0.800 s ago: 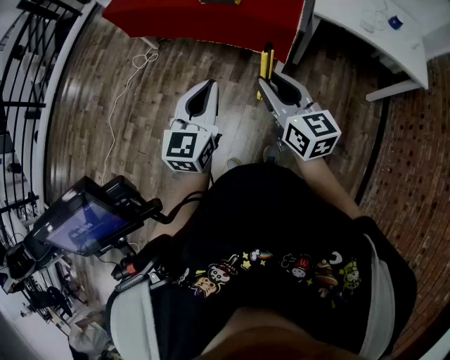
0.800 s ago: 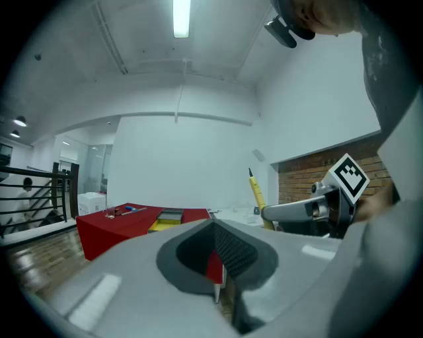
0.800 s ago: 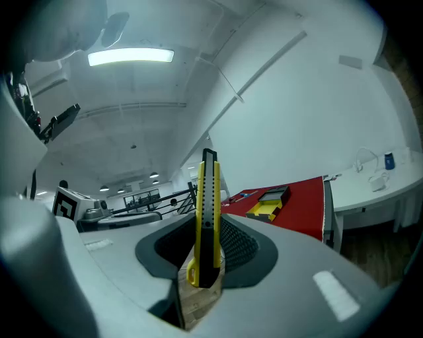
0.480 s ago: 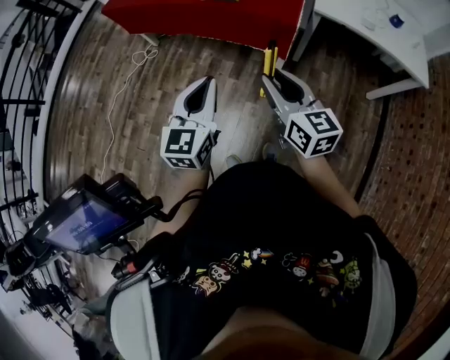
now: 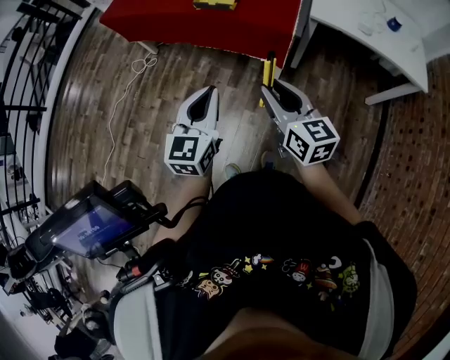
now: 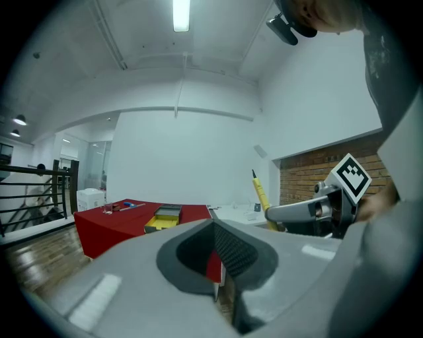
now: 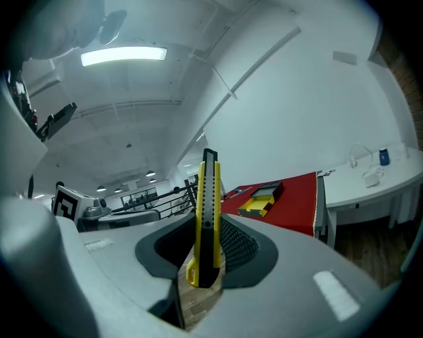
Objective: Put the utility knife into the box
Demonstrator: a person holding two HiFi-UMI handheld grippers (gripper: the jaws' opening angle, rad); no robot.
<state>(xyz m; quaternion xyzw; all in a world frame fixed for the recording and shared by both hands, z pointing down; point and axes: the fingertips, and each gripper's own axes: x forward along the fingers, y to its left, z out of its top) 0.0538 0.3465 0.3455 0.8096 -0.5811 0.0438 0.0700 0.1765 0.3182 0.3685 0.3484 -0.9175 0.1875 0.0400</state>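
Logging yellow-and-black plastic utility knife (image 7: 207, 218) clamped in my right gripper (image 5: 273, 83), left gripper (image 5: 206, 95) closed empty; open yellow box (image 5: 214, 3) newly visible at 12 o'clock, so my approach is progressing.

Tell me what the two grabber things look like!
The left gripper and right gripper are light grey, smooth and rounded, narrowing toward the tips. Each carries a white cube printed with black square markers. Inside, the pads are dark with a criss-cross texture. The person wears a black top with small cartoon pictures.
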